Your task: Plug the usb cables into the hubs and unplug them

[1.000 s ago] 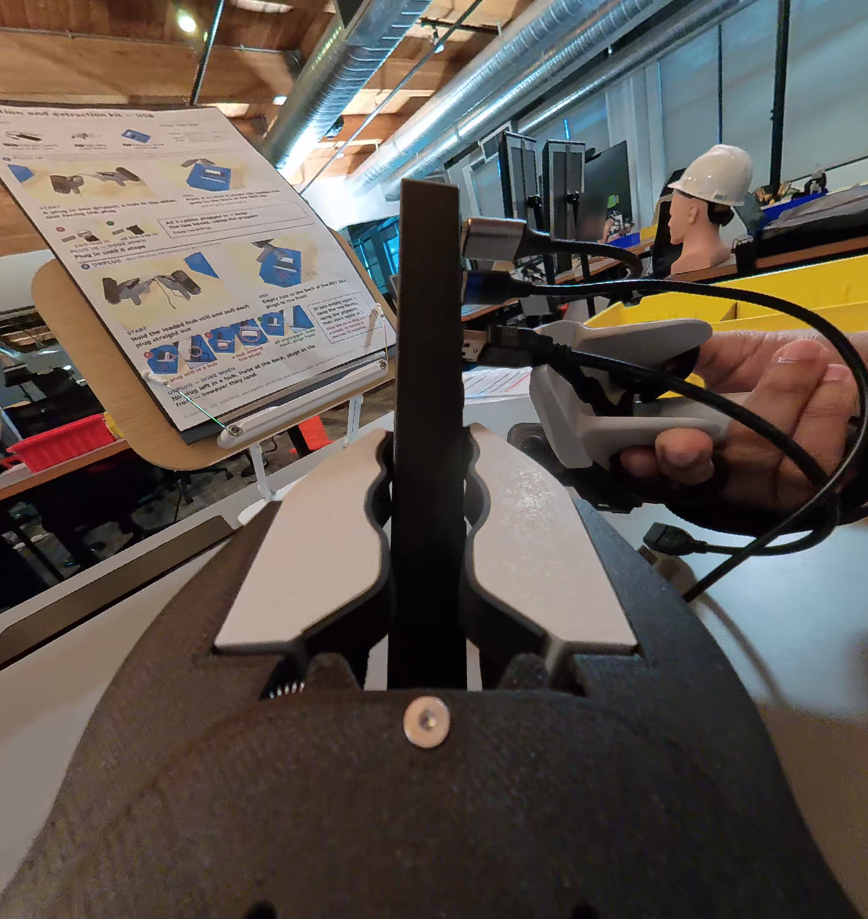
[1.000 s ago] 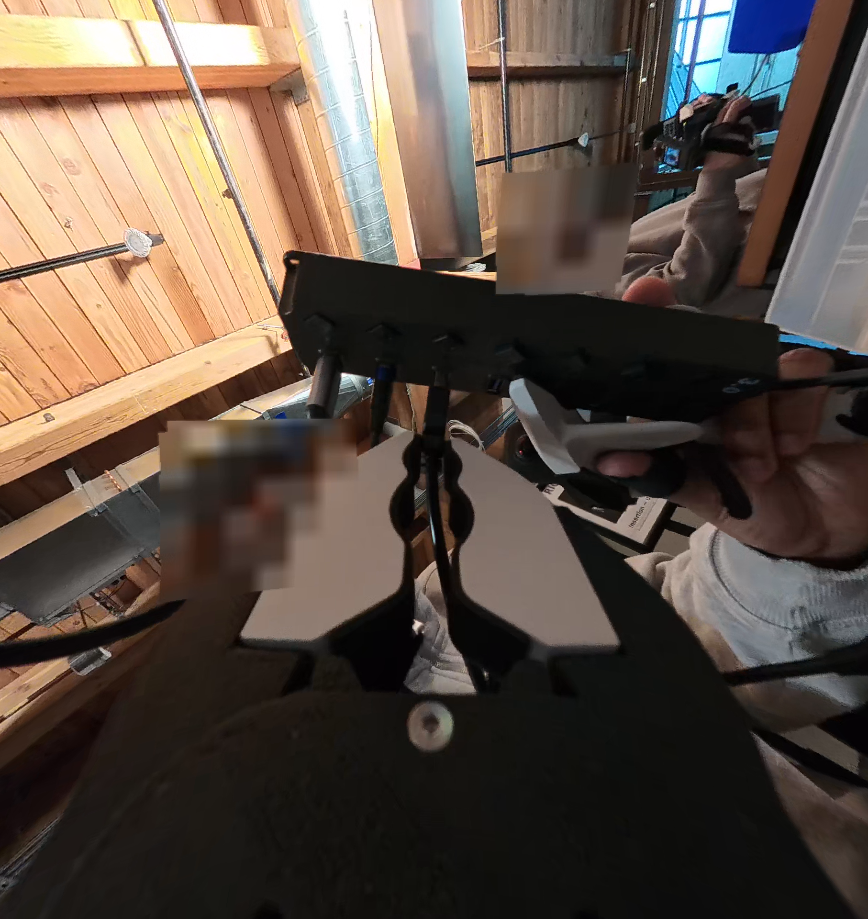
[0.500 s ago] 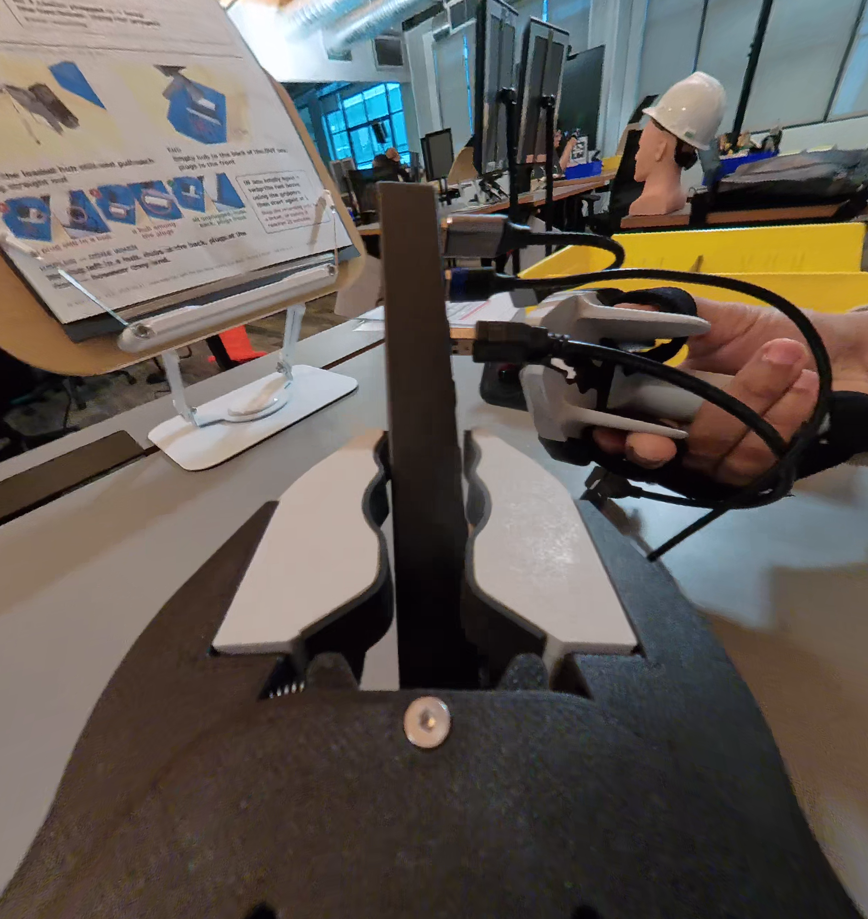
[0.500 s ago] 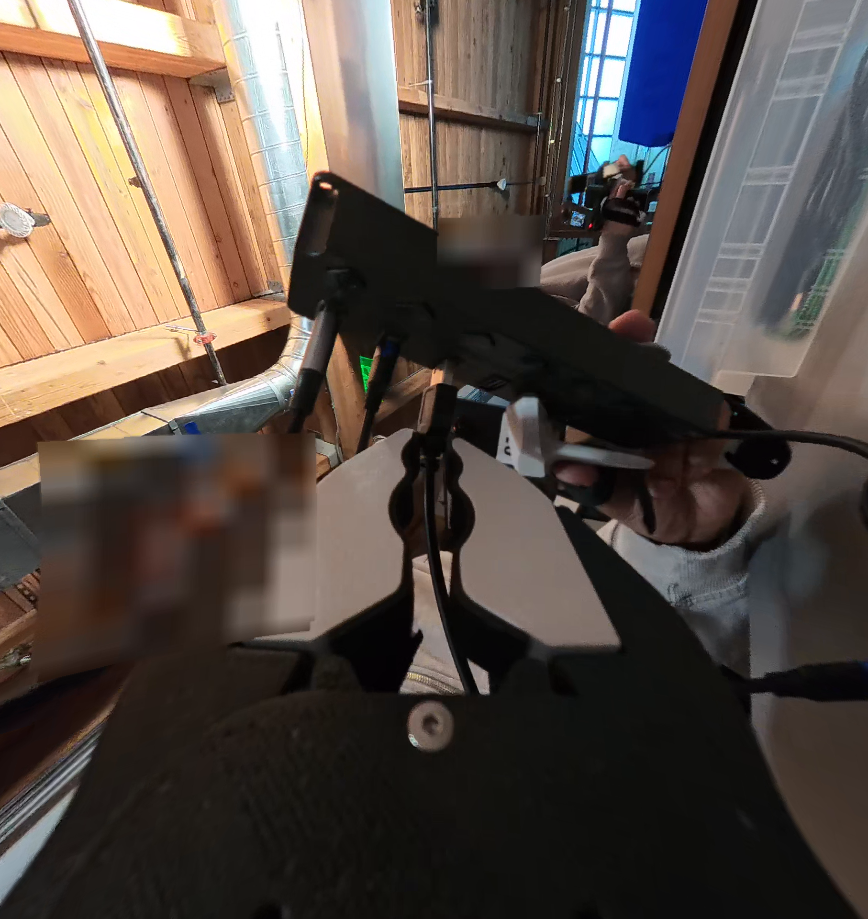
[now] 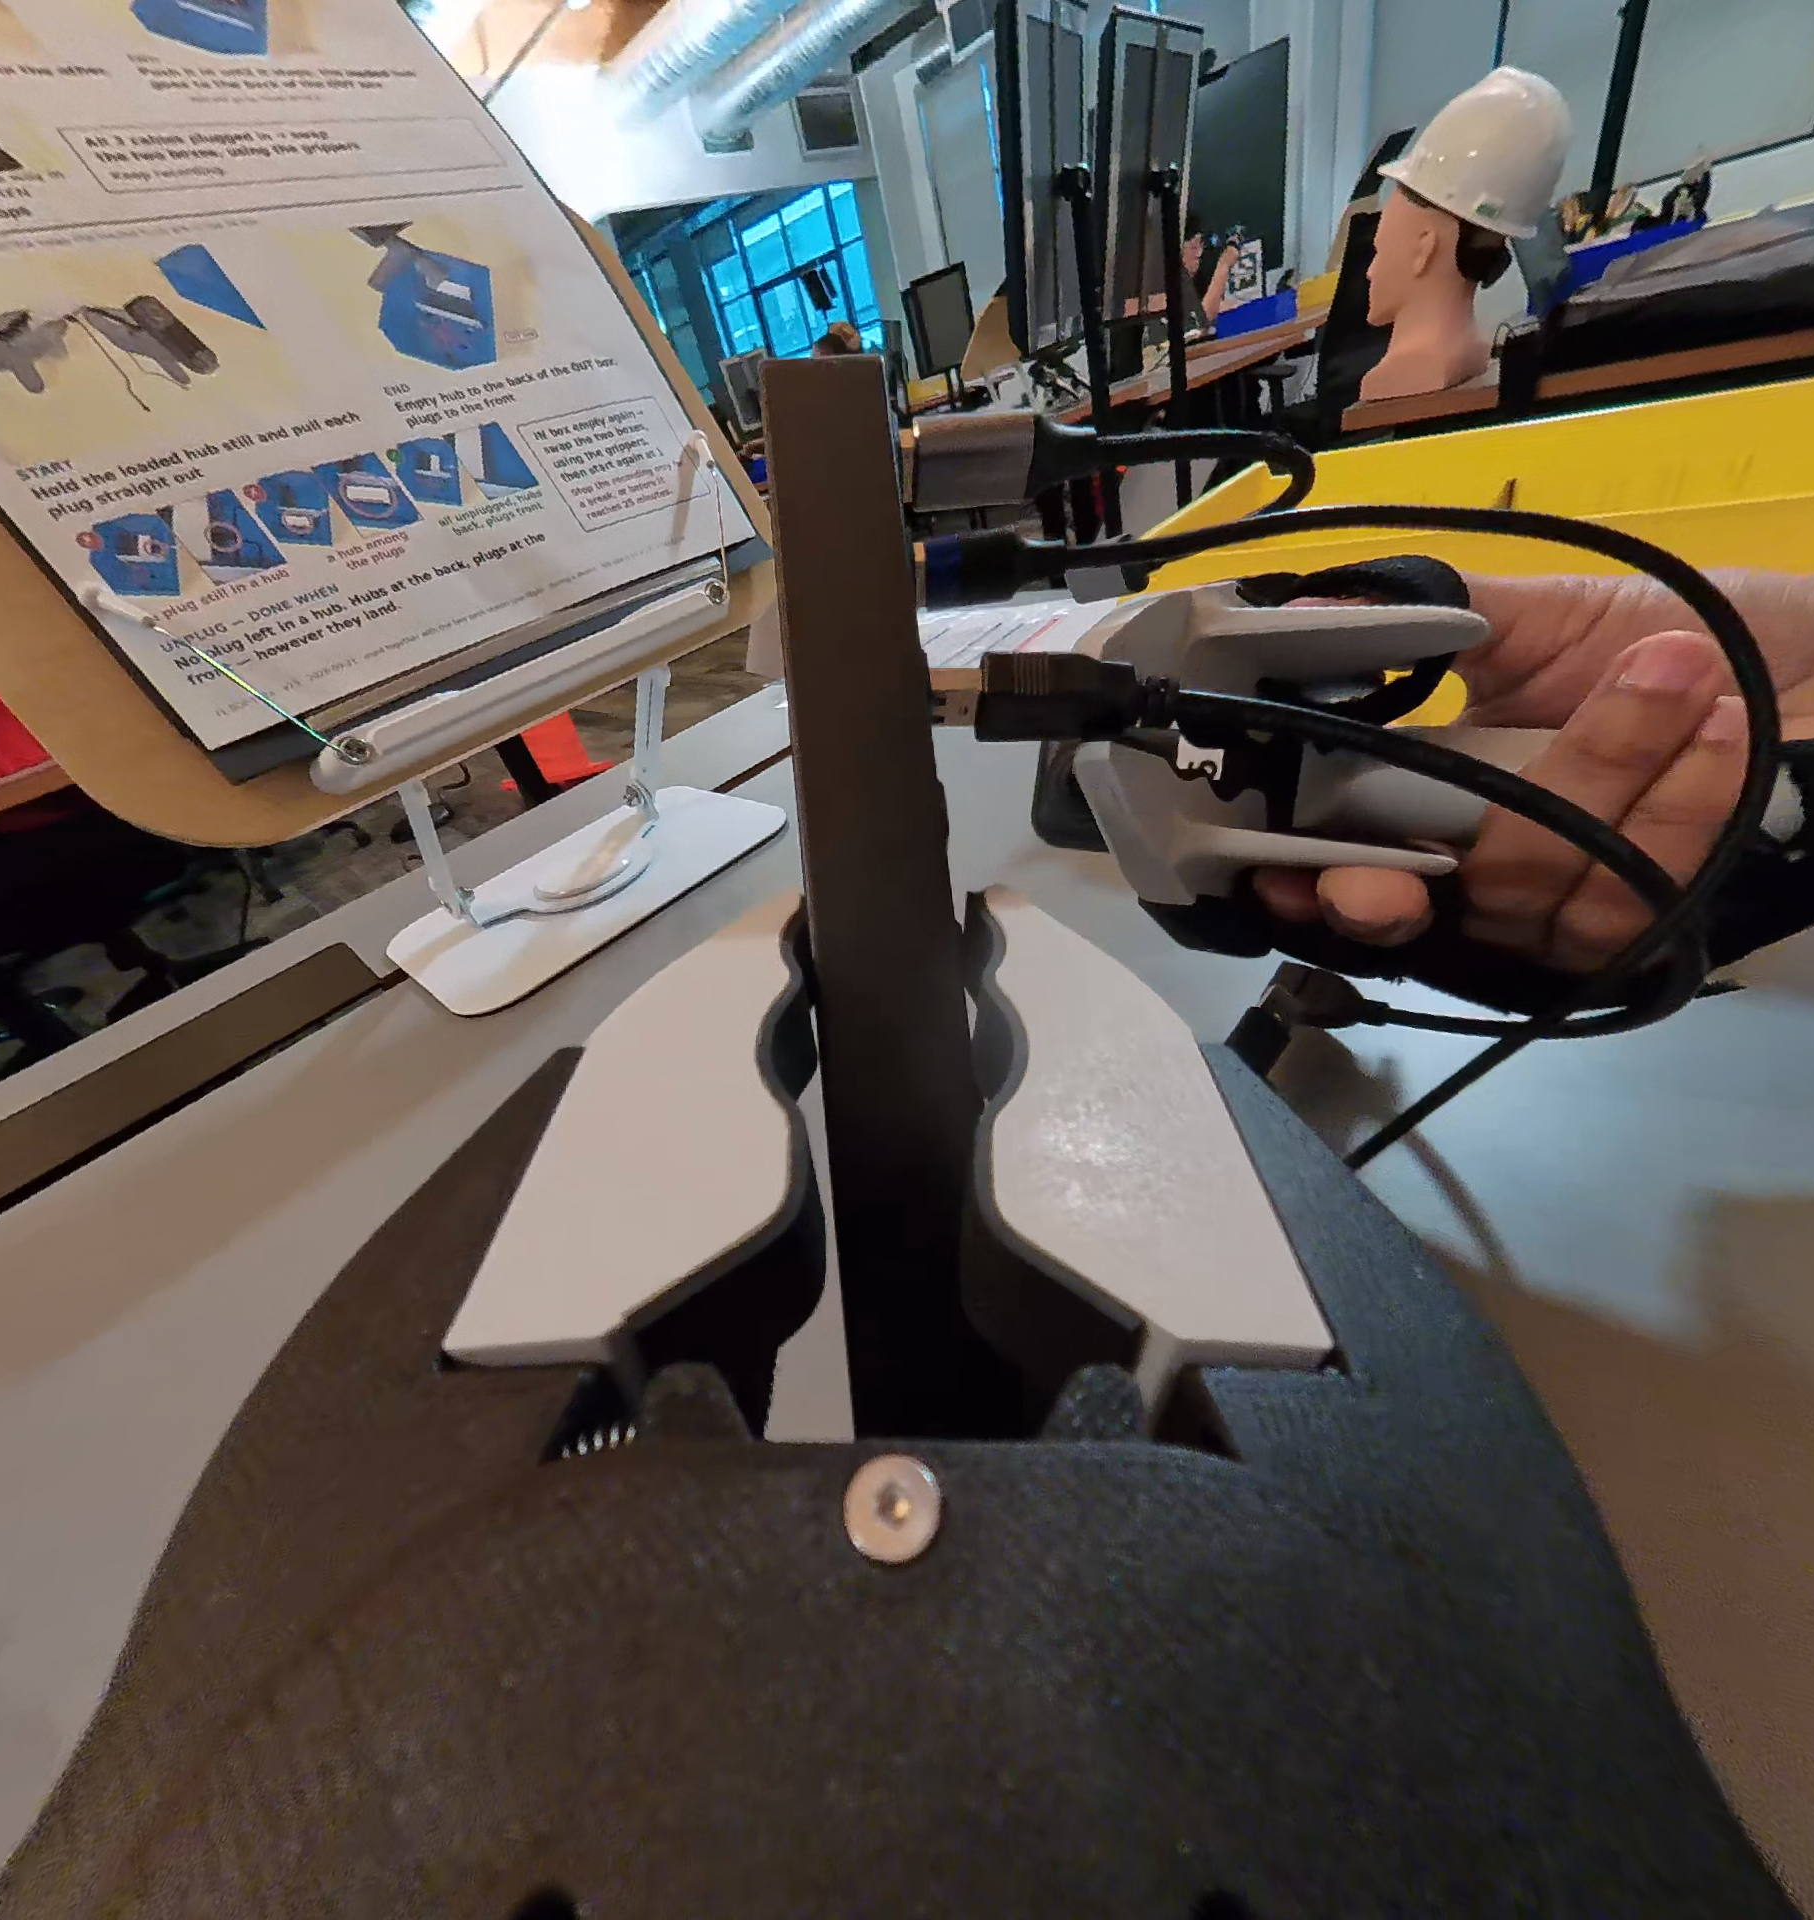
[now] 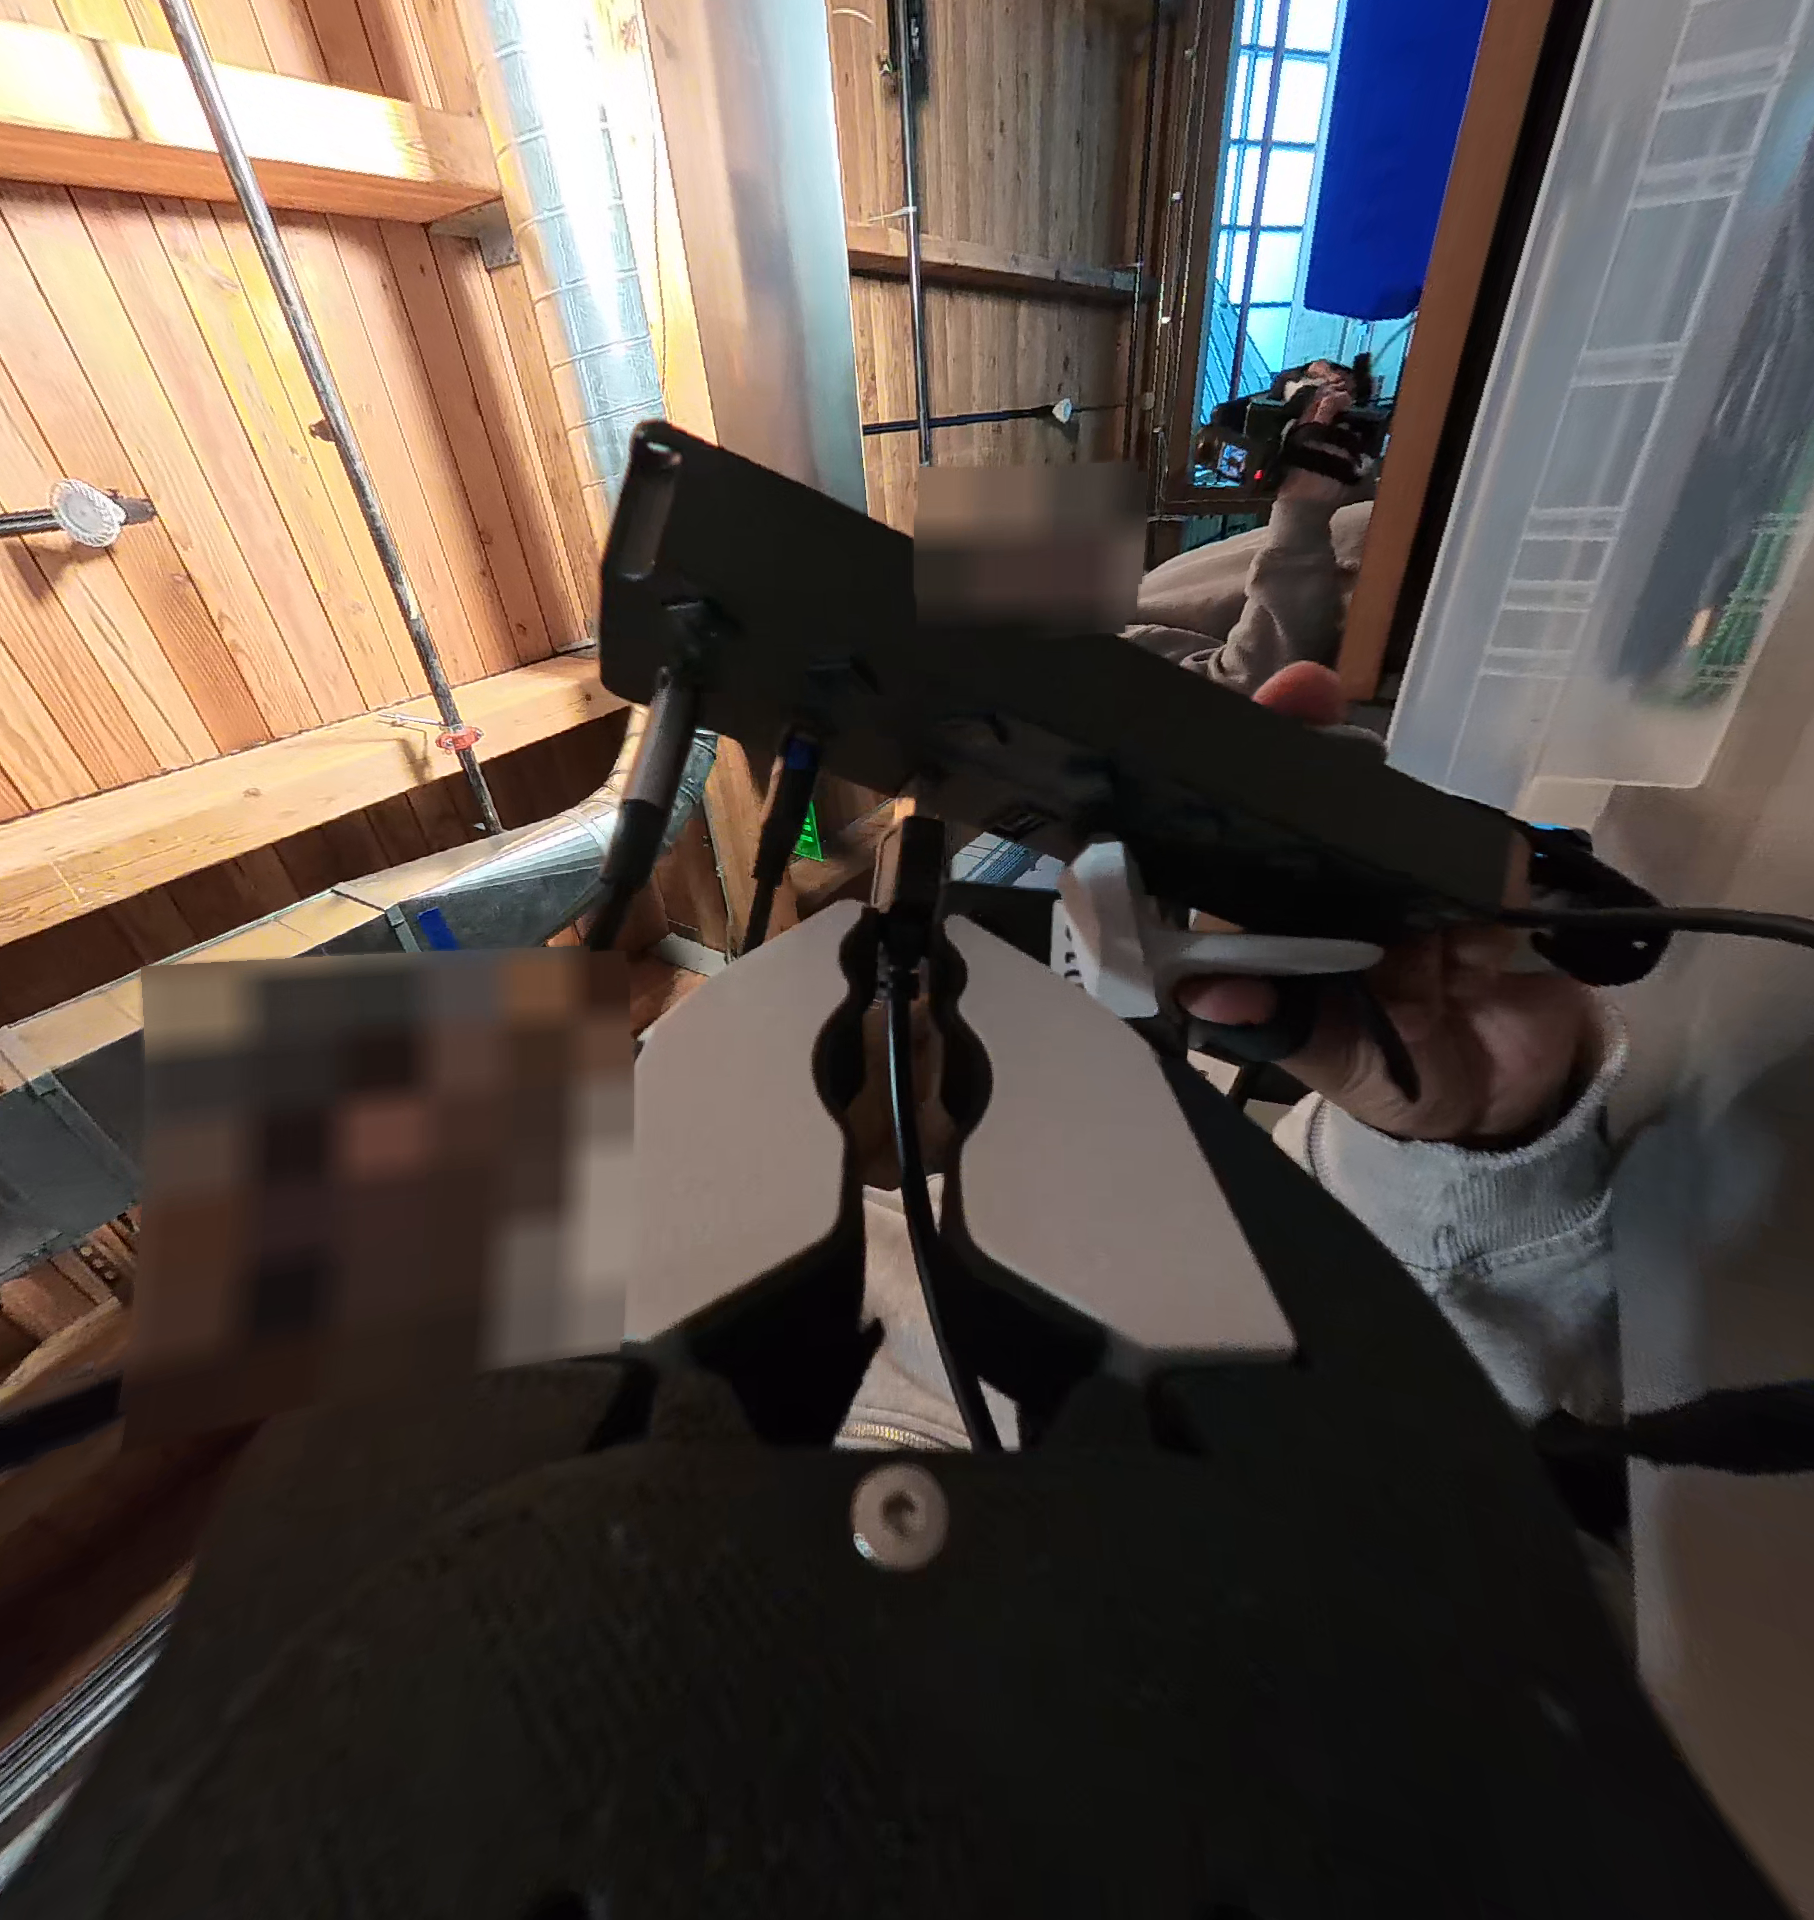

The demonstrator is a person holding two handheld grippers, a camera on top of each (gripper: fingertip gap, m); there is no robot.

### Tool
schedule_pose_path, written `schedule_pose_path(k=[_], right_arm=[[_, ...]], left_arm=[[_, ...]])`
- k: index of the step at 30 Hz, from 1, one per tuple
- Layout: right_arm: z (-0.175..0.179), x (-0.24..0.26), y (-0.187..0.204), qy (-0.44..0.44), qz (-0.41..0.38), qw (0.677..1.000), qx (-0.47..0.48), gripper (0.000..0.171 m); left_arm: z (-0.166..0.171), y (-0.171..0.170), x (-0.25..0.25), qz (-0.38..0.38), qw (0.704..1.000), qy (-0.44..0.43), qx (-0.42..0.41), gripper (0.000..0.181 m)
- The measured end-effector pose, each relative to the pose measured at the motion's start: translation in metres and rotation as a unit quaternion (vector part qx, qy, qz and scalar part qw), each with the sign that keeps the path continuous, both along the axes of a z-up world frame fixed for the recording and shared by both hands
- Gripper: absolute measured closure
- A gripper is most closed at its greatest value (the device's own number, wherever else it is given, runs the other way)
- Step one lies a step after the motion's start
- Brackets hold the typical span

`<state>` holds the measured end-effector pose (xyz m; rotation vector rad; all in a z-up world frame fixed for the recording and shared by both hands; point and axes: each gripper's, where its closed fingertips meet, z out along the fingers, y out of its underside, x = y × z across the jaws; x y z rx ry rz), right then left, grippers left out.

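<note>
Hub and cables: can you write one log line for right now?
left gripper: shut on hub | right gripper: shut on black plug, half out | two plugs in

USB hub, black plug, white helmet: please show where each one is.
USB hub (image 5: pixel 861 727), left wrist view: its narrow upright edge.
Black plug (image 5: pixel 1059 694), left wrist view: its moulded body.
White helmet (image 5: pixel 1479 145), left wrist view: its dome.

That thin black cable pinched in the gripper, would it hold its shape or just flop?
Probably floppy: the black cable droops in a loose loop. Its plug looks rigid, jutting straight from the hub. Likely light; the right gripper pinches it easily.
</note>
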<state>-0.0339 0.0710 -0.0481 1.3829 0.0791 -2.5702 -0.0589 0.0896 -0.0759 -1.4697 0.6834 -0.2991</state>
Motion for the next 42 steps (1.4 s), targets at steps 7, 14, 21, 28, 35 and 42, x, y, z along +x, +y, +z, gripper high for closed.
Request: schedule_pose_path(k=[7,14,21,28,35,42], right_arm=[[0.001,0.002,0.003,-0.021,-0.013,0.999,0.028,0.162],[-0.004,0.0,0.015,-0.077,-0.089,0.987,0.112,0.155],[-0.019,0.009,0.04,-0.238,-0.234,0.85,0.408,0.147],[-0.007,0.012,0.045,-0.301,-0.352,0.463,0.756,0.148],[0.01,0.006,0.018,-0.237,-0.383,0.332,0.829,0.152],[0.012,-0.005,0.0,-0.213,-0.368,0.279,0.861,0.15]], left_arm=[[-0.002,-0.002,0.004,-0.013,1.0,-0.002,-0.007,0.153],[-0.003,0.006,-0.005,-0.026,0.988,-0.131,-0.077,0.155],[-0.007,0.018,-0.033,-0.007,0.952,-0.267,-0.148,0.155],[-0.007,0.017,-0.036,-0.037,0.923,-0.339,-0.177,0.155],[-0.002,0.002,-0.001,-0.125,0.918,-0.327,-0.189,0.155],[-0.001,-0.006,0.017,-0.167,0.902,-0.342,-0.206,0.156]])
